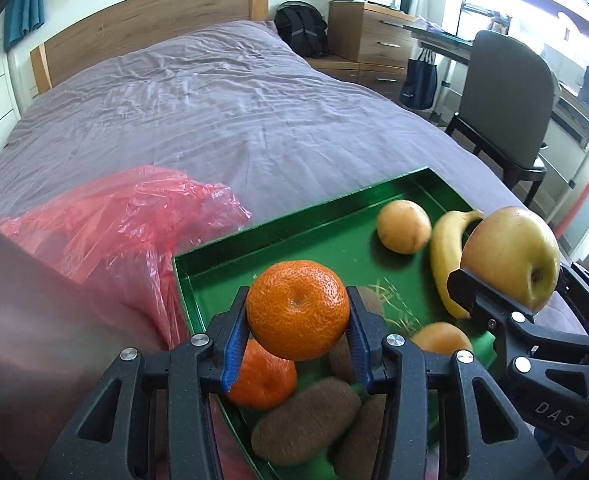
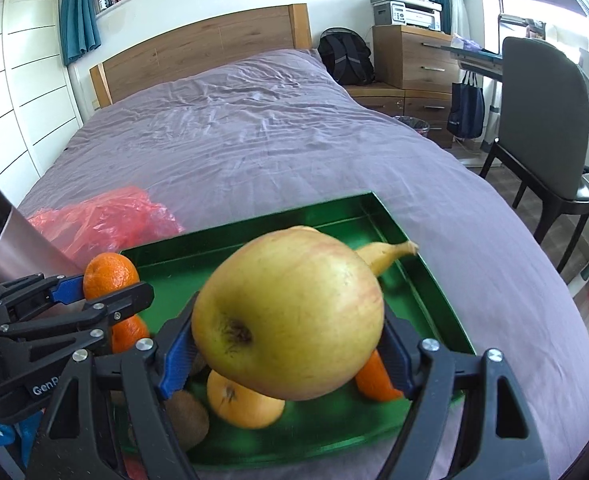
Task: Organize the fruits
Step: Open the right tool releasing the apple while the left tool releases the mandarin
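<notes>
A bedroom, with a wide bed (image 1: 198, 112) under a wrinkled purple cover, is serving as the work surface; a green tray (image 1: 294, 220) is lying on the cover near its foot end. The left gripper (image 1: 298, 340) is pinching a tangerine (image 1: 298, 308) between its blue pads and holding it above the tray's near corner. The right gripper (image 2: 290, 356) is clamping an apple (image 2: 290, 316) and holding it above the tray's middle. Already lying in the tray are a banana (image 1: 446, 256), a pale orange (image 1: 404, 226), a second tangerine (image 1: 262, 376), another orange fruit (image 1: 442, 338) and several kiwis (image 1: 306, 420). Judged from this, the sorting is well under way and both fruits are awaiting placement. The next move is calling for each to be lowered onto bare tray floor beside its like, then released gently, since round fruit is liable to roll. The crowded near corner is obstructing the left side. A crumpled red plastic bag (image 1: 134, 216) is lying just beside the tray's left edge; a chair (image 1: 506, 108) and a drawer unit (image 1: 370, 32) are standing well apart.
</notes>
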